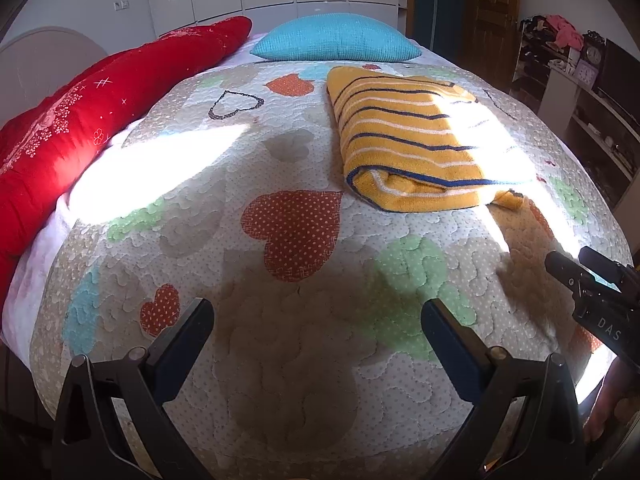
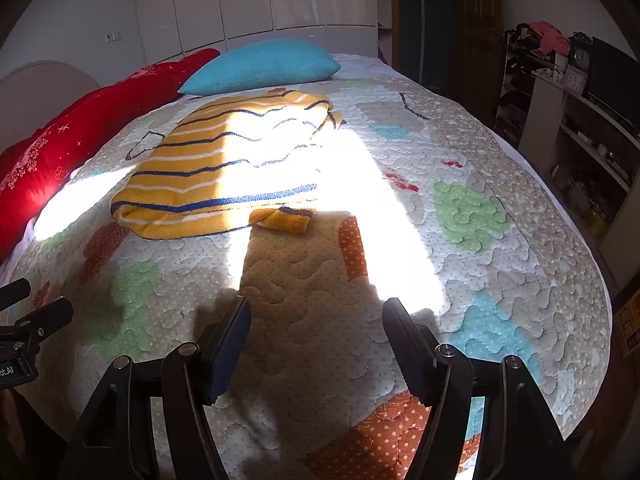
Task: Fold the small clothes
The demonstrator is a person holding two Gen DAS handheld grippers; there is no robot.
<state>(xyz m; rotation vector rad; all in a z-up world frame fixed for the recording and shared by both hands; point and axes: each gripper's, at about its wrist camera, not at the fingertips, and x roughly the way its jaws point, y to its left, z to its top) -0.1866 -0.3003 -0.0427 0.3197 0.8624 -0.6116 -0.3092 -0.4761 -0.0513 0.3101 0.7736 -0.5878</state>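
Observation:
A yellow knitted garment with blue and white stripes lies folded into a thick rectangle on the quilted bed cover, beyond both grippers. A small yellow cuff sticks out from under its near edge. My left gripper hovers over the bare quilt, open, nothing between its fingers. My right gripper is also open and empty, short of the folded garment. The right gripper's fingers show at the right edge of the left wrist view, and the left gripper's fingers at the left edge of the right wrist view.
A blue pillow and a long red cushion lie at the head and left side of the bed. Shelves with clutter stand to the right of the bed. A bright patch of sunlight crosses the quilt.

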